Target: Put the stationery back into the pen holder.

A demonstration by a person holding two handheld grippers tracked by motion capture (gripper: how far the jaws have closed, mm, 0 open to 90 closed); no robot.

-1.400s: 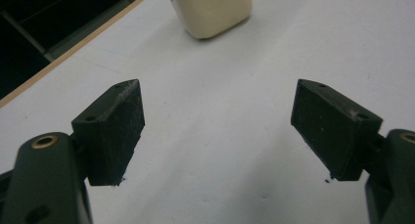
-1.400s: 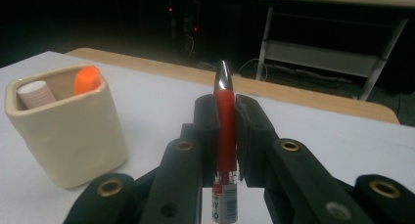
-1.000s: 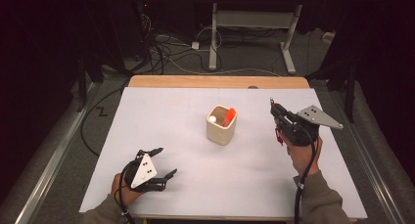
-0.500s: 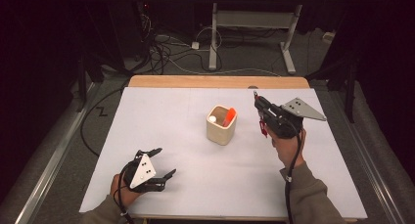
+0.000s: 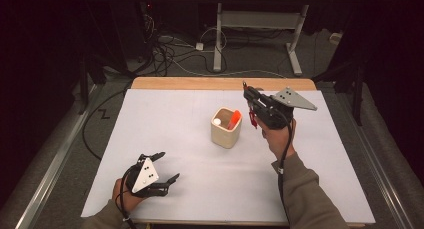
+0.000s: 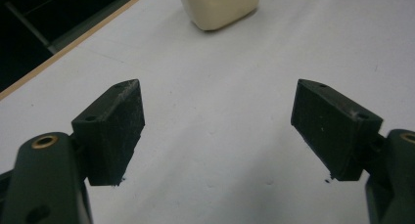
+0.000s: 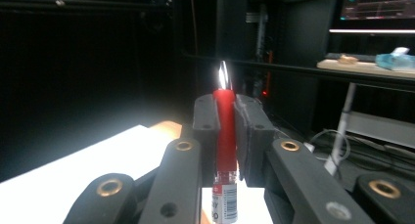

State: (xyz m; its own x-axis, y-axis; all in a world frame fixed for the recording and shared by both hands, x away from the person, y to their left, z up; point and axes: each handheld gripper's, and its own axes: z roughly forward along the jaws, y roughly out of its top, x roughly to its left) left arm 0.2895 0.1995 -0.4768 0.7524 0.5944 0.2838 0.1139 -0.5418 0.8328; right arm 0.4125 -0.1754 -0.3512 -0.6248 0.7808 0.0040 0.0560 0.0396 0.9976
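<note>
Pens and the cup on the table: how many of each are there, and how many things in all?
Cream cup: 1
Red pen held in the right gripper: 1
Orange-red pen in the cup: 1
White-topped thing in the cup, too small to tell what it is: 1
Total: 4

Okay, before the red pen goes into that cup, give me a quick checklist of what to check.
1. Right gripper clamped on the red pen: ok.
2. Pen straight between the jaws: ok.
3. Cup upright on the table: ok.
4. Room left in the cup beside the orange thing and the white thing: cannot tell.
5. Left gripper open and apart from the cup: ok.
6. Pen over the cup mouth: not ok, it is off to the side.
</note>
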